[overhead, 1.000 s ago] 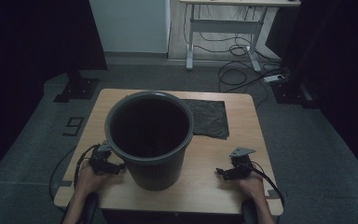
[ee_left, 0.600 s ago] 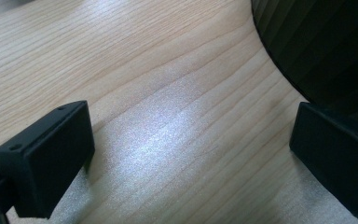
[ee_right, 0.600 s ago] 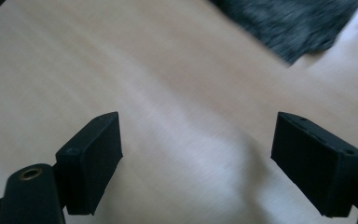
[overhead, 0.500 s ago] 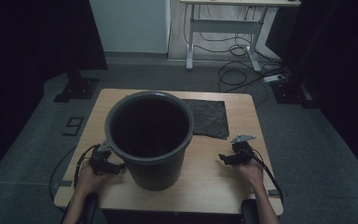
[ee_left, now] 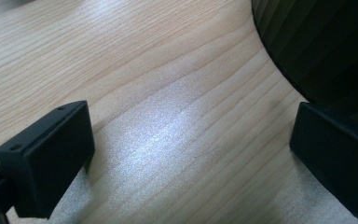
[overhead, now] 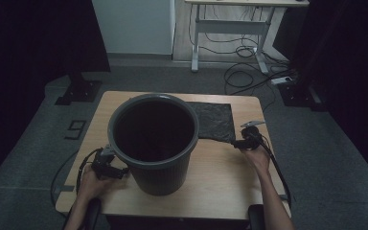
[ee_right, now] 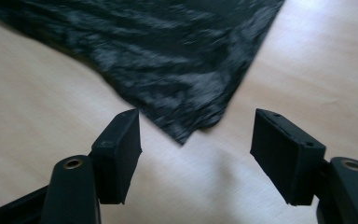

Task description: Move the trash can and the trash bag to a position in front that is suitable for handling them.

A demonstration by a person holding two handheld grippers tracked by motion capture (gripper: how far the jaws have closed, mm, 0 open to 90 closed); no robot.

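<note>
A dark grey plastic bucket (overhead: 153,139) stands upright in the middle of the wooden table (overhead: 220,182). Behind it to the right a black plastic bag (overhead: 213,120) lies flat. My right gripper (overhead: 236,142) points at the bag's near right corner. In the right gripper view that corner of the bag (ee_right: 186,70) lies just ahead of the gap of my right gripper (ee_right: 196,149); its jaws have just been closing and press on nothing. My left gripper (overhead: 120,170) rests at the bucket's left base. It is open (ee_left: 191,158) over bare wood, with the bucket wall (ee_left: 326,46) by one jaw.
The table's right edge (overhead: 268,143) runs close beside my right hand. Beyond the table are a grey floor, a dark stand base (overhead: 79,91) at the left, a desk frame (overhead: 230,28) and loose cables (overhead: 249,72) at the back.
My right hand has moved forward and slightly up, from the table's near right area to the bag's near corner. The left hand and the bucket have stayed put.
</note>
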